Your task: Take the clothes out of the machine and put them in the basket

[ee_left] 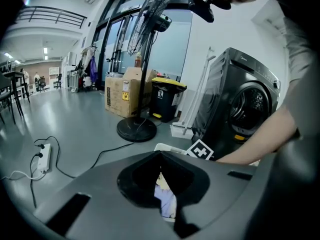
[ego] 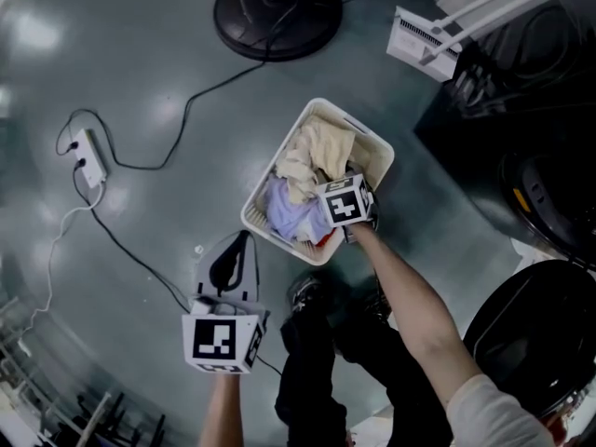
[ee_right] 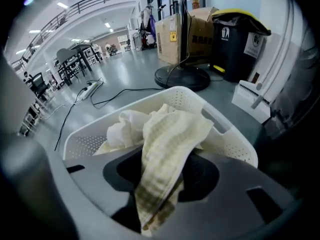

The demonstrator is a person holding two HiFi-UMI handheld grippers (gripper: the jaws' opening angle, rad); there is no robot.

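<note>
- Basket [ego: 377, 152]: white plastic, perforated walls, a handle slot in its end wall. It stands on the grey floor [ego: 140, 63], just beside the dark washing machine [ego: 545, 189].
- Cream cloth [ee_right: 167, 144]: pale yellow with a faint woven check, soft and crumpled. One end bunches narrow between the jaws of your right gripper [ego: 337, 194]; the rest drapes forward onto the heap in the basket. Its wide part lies toward the basket's far end.
- White cloth [ee_right: 120, 131]: plain and rumpled, touching the cream cloth on its left side, inside the basket.
- Lilac cloth [ego: 284, 208]: pale purple and folded loosely, at the basket's near end against the near-left wall.
- Red item [ego: 323, 238]: only a small patch shows at the near corner of the basket; its kind cannot be made out.
- Right gripper: clenched on the cream cloth, pointing steeply down over the basket's near-right edge, with its marker cube above the rim.
- Left gripper [ego: 242, 240]: jaws pressed together at the tips with nothing between them. You hold it over bare floor off the basket's near-left corner, aimed at the basket.
- Fan [ego: 277, 12]: round black base on the floor beyond the basket's far end.
- Power strip [ego: 90, 156]: white, on the floor well to the left, with cables trailing from it.
</note>
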